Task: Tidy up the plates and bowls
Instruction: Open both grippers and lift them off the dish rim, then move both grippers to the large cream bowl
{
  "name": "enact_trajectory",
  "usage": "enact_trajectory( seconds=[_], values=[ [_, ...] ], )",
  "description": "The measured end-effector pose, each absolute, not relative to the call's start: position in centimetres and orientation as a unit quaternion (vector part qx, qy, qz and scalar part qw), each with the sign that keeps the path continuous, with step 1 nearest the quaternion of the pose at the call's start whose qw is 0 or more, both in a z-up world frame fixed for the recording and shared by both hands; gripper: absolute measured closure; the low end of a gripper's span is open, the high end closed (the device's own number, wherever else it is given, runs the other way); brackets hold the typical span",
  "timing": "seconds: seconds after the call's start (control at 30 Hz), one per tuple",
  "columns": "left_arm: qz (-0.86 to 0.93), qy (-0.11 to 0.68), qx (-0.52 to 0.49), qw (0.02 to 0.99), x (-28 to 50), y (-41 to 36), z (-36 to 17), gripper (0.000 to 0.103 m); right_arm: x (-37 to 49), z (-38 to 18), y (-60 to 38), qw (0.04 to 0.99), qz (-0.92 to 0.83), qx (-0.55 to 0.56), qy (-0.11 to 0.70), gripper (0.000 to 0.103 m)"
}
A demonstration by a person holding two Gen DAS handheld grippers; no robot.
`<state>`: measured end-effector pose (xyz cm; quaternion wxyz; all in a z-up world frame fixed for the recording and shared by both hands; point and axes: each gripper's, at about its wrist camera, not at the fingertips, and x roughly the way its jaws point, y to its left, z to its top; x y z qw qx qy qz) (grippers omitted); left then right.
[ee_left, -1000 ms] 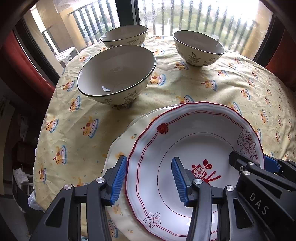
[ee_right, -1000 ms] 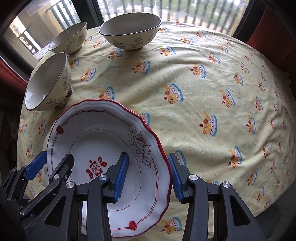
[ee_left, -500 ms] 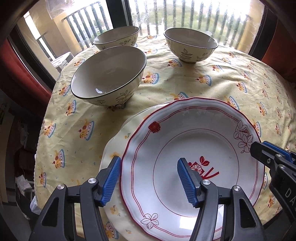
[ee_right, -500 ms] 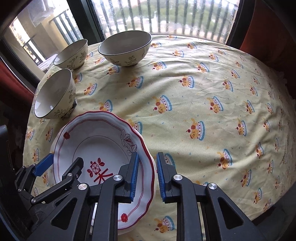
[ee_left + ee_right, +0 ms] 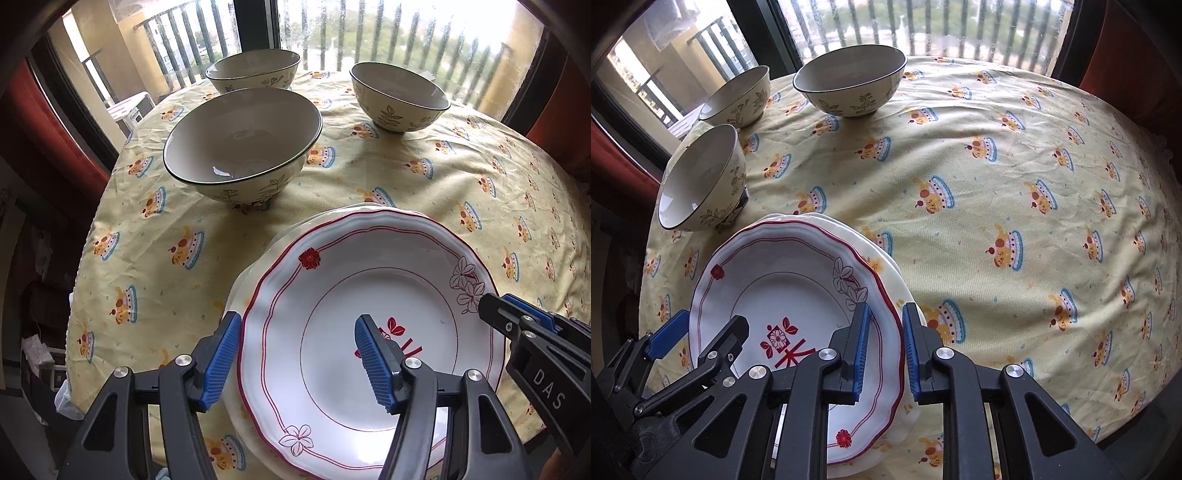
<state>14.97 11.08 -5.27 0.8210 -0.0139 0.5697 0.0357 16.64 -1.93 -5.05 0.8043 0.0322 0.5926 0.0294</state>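
A white plate with a red rim point(image 5: 369, 280) point(image 5: 768, 280) lies on top of a cream plate point(image 5: 238, 291) point(image 5: 888, 273) at the near edge of the table. My left gripper point(image 5: 299, 360) point(image 5: 701, 328) is open, one pad outside the plate's left rim and one over its well, neither pressing. My right gripper point(image 5: 884, 347) point(image 5: 502, 306) is shut on the red-rimmed plate's right rim. Three cream bowls with leaf prints stand behind: a large one point(image 5: 243, 144) point(image 5: 701, 177) close to the plates, and two more point(image 5: 255, 70) point(image 5: 399, 96) by the window.
A yellow tablecloth with a cake print point(image 5: 997, 166) covers the round table. Its right half holds no dishes. A window with railings point(image 5: 369, 33) runs behind the table, and red curtains point(image 5: 48, 122) hang at the sides. The table's edge drops off at the left.
My right gripper's jaws closed onto the plate's right rim. My left gripper's jaws spread wider around the left rim. Both views pulled back a little from the plates.
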Motion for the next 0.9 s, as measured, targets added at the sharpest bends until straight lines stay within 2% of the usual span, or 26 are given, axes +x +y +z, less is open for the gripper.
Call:
enact_trajectory(
  seconds=[0.17,0.33,0.5,0.77,0.9],
  values=[
    [0.022,0.567,-0.009,0.824,14.8,11.1,-5.3,0.031,16.3,-5.2,-1.4,0.806,0.027,0.023,0.591,0.08],
    [0.008,0.568,-0.021,0.822,14.5,11.1,-5.0,0.021,16.4,-5.2,-2.0,0.802,0.031,0.053,0.595,0.075],
    [0.014,0.564,-0.015,0.826,14.0,10.7,-4.1,0.015,16.2,-3.8,-1.9,0.814,0.047,0.044,0.577,0.045],
    [0.082,0.545,-0.043,0.833,14.7,11.4,-2.6,0.013,18.1,-2.3,-0.1,0.82,0.127,0.018,0.558,0.033],
    [0.113,0.536,-0.054,0.835,15.8,12.7,-1.9,0.013,19.6,-2.1,1.4,0.819,0.156,0.01,0.552,0.032]
  ],
)
